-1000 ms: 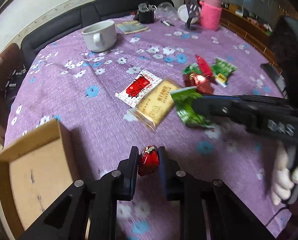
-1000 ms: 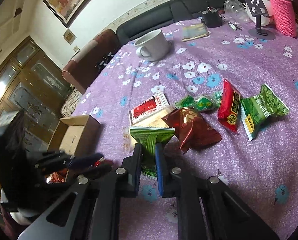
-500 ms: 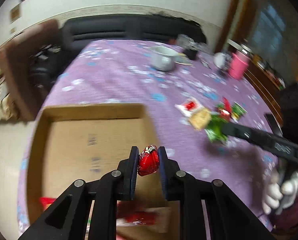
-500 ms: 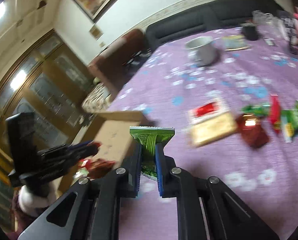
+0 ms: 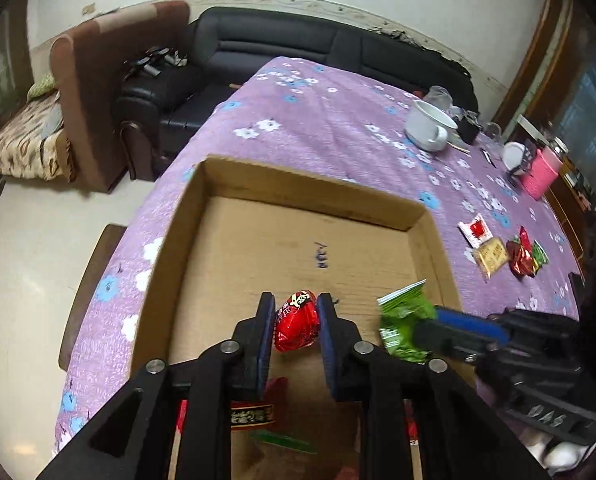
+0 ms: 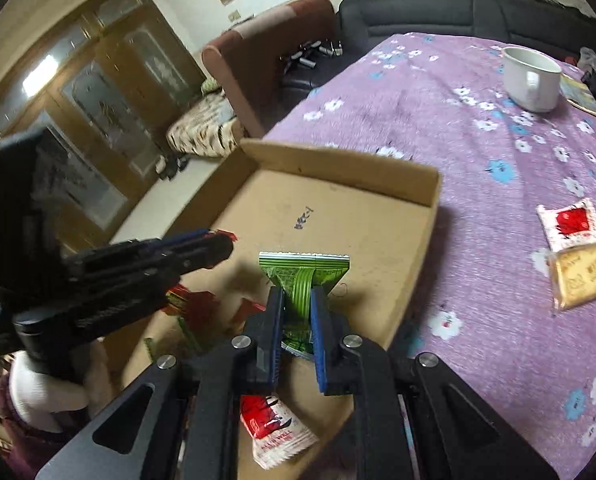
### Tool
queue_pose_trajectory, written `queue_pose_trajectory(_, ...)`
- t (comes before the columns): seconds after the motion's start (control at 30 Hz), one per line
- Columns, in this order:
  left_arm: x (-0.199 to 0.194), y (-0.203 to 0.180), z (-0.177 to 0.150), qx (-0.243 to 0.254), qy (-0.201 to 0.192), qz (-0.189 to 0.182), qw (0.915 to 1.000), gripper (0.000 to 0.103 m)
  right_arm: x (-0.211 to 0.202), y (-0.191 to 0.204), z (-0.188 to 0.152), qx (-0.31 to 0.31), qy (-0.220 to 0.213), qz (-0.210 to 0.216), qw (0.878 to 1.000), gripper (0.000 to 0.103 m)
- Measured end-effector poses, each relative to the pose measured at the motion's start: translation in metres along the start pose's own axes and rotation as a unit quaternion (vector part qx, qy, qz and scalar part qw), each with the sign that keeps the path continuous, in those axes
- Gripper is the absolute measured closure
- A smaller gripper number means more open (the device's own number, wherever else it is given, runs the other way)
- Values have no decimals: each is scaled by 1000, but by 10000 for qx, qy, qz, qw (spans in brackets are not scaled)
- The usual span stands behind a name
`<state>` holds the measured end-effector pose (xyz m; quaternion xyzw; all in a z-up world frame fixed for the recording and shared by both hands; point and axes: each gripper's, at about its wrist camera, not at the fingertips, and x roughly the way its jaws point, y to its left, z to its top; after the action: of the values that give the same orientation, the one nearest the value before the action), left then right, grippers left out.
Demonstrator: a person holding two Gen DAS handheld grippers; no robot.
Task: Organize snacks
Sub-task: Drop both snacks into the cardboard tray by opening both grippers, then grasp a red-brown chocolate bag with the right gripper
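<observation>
Both grippers now hang over the cardboard box (image 5: 218, 184), having left the snack pile on the purple floral tablecloth (image 5: 322, 120).

Left gripper (image 5: 297, 322): jaws have just been opening slightly, the red snack packet (image 5: 298, 320) between them, pads close on its sides; grip looks marginal.

Right gripper (image 6: 298, 312): clamped narrow on the green snack packet (image 6: 302, 276) at mid-body.

Both packets judged light, soft, crinkly and slick foil; hold across the flat middle, not the sealed fin.
</observation>
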<state>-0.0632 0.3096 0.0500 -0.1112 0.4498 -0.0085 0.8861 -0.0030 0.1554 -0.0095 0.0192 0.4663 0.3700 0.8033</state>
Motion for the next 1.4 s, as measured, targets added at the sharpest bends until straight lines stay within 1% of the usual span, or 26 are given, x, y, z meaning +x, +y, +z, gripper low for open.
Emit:
queue_pose_trajectory(0.03, -1, 2, -1, -40, -18, -60, 10000, 72, 4, 2, 0, -35, 26, -19, 10000, 89)
queue_pose_trajectory(0.07, -3, 2, -1, -76, -48, -105, 9999, 62, 5, 1, -2, -44, 23, -19, 10000, 89)
queue_pose_trajectory(0.1, -6, 3, -2, -111, -84, -97, 9999, 57, 6, 1, -3, -32, 16, 14, 10000, 85)
queue_pose_trajectory(0.13, -9, 4, -2, -134, -129, -79, 9998, 47, 5, 1, -3, -15, 13, 49, 10000, 77)
queue_pose_trajectory(0.17, -12, 4, -2, -151, -177, -81, 9997, 42, 3, 2, -4, -12, -9, 64, 10000, 73)
queue_pose_trajectory(0.2, -16, 4, -3, -172, -234, -82, 9995, 40, 0, 2, -5, -25, -51, 56, 10000, 68)
queue_pose_trajectory(0.23, -19, 3, -2, -199, -278, -79, 9994, 37, -4, 2, -4, -42, -104, 35, 9999, 67)
queue_pose_trajectory(0.33, -34, 0, -2, -375, -446, -166, 9982, 18, -20, 1, -6, -53, -263, 20, 9996, 66)
queue_pose_trajectory(0.37, -41, -2, -2, -454, -520, -199, 9974, 14, -26, -1, -6, -32, -327, 18, 9995, 66)
queue_pose_trajectory(0.43, -53, -4, -4, -578, -680, -302, 9956, 14, -39, -9, -7, 40, -460, -8, 9989, 59)
queue_pose_trajectory(0.5, -70, -9, -8, -740, -983, -716, 9898, 14, -55, -18, -11, 116, -604, -38, 9981, 58)
queue_pose_trajectory(0.57, -80, -13, -14, -833, -1124, -1107, 9840, 14, -73, -30, -18, 191, -763, -181, 9967, 57)
queue_pose_trajectory(0.63, -87, -21, -20, -911, -1178, -1414, 9787, 14, -94, -44, -26, 279, -942, -365, 9945, 52)
queue_pose_trajectory(0.67, -87, -26, -23, -939, -1135, -1618, 9758, 14, -106, -53, -32, 323, -1047, -509, 9927, 50)
queue_pose_trajectory(0.7, -87, -32, -26, -921, -1058, -1737, 9748, 14, -118, -62, -37, 358, -1156, -691, 9902, 45)
queue_pose_trajectory(0.73, -86, -39, -28, -864, -1006, -1768, 9753, 14, -126, -70, -39, 387, -1247, -826, 9880, 38)
queue_pose_trajectory(0.77, -87, -49, -31, -770, -979, -1766, 9764, 14, -142, -85, -47, 456, -1430, -1031, 9833, 35)
queue_pose_trajectory(0.8, -88, -56, -34, -709, -987, -1802, 9761, 14, -151, -95, -52, 514, -1538, -1129, 9803, 28)
queue_pose_trajectory(0.87, -91, -66, -38, -665, -1009, -1957, 9732, 14, -174, -127, -65, 812, -1752, -1431, 9707, 27)
queue_pose_trajectory(0.93, -94, -76, -42, -605, -1039, -2000, 9724, 14, -193, -168, -78, 1345, -1618, -1571, 9649, 27)
queue_pose_trajectory(1.0, -90, -86, -45, -516, -1021, -2063, 9718, 14, -202, -194, -85, 1702, -1508, -1661, 9595, 28)
queue_pose_trajectory(1.07, -82, -96, -48, -451, -893, -2110, 9724, 14, -207, -212, -93, 1905, -1434, -1733, 9556, 28)
queue_pose_trajectory(1.13, -75, -107, -51, -340, -699, -2064, 9754, 14, -204, -218, -94, 1937, -1380, -1671, 9568, 28)
queue_pose_trajectory(1.2, -71, -117, -54, -177, -588, -1889, 9801, 14, -199, -219, -90, 1894, -1339, -1574, 9599, 28)
queue_pose_trajectory(1.3, -71, -126, -61, 16, -516, -1727, 9836, 14, -176, -207, -76, 1560, -1246, -1459, 9690, 29)
queue_pose_trajectory(1.4, -72, -128, -66, 130, -526, -1571, 9861, 14, -158, -198, -58, 1184, -1192, -1667, 9716, 30)
